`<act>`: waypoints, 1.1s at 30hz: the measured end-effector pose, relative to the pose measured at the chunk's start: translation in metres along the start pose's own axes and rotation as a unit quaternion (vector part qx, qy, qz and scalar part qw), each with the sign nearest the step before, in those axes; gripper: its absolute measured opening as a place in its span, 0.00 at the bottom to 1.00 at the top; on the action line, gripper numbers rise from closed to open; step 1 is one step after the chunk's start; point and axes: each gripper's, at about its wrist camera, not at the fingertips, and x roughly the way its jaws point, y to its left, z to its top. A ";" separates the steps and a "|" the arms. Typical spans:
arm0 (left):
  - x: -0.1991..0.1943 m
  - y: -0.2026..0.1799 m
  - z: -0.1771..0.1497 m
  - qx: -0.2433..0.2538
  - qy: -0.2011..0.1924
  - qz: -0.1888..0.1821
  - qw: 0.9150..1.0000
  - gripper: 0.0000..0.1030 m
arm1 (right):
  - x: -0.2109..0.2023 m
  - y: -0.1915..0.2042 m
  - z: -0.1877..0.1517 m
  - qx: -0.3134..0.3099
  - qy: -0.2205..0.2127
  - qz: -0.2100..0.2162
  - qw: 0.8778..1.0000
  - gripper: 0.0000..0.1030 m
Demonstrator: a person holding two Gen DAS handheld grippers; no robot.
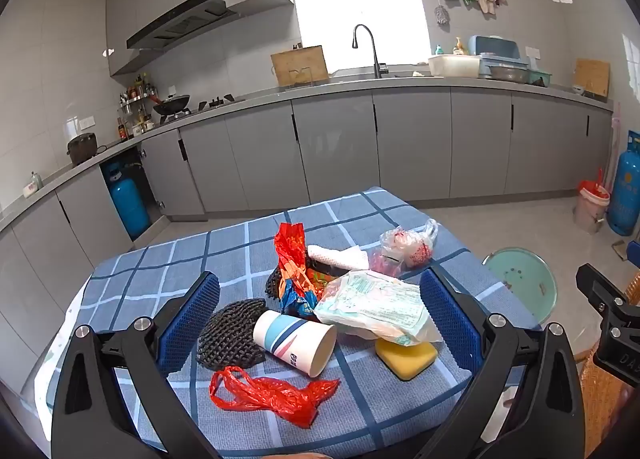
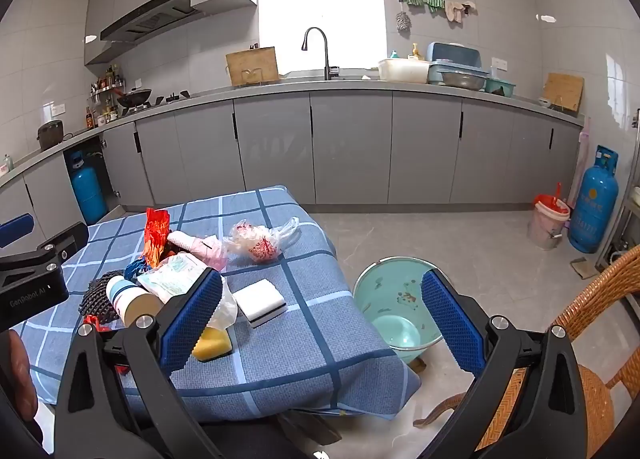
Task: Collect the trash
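Observation:
Trash lies on a table with a blue checked cloth (image 1: pixel 168 259). A paper cup (image 1: pixel 296 341) lies on its side beside black foam netting (image 1: pixel 232 333). In front of them is a crumpled red plastic bag (image 1: pixel 268 395). A pale wrapper (image 1: pixel 376 307) rests on a yellow sponge (image 1: pixel 406 357). Behind are a red and orange wrapper (image 1: pixel 292 255) and a clear bag (image 1: pixel 404 247). My left gripper (image 1: pixel 320 319) hangs open above the pile, holding nothing. My right gripper (image 2: pixel 324 311) is open over the table's right edge, empty. A white sponge (image 2: pixel 260 301) lies between its fingers' view. A teal bucket (image 2: pixel 396 311) stands on the floor beside the table.
Grey kitchen cabinets (image 2: pixel 352 147) and a counter with a sink run along the back wall. A wicker chair (image 2: pixel 592 347) stands at the right. A pink bin with a red liner (image 2: pixel 548 221) and a blue gas cylinder (image 2: pixel 592 203) stand at the far right.

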 end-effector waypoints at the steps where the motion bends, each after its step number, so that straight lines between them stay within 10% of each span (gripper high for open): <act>1: 0.000 0.000 0.000 0.000 0.000 0.000 1.000 0.96 | 0.000 0.000 0.000 0.000 0.000 0.001 1.000 0.96; 33: -0.001 0.003 0.001 -0.002 -0.006 0.006 1.000 0.96 | 0.001 0.001 -0.001 0.001 0.001 0.003 1.000 0.96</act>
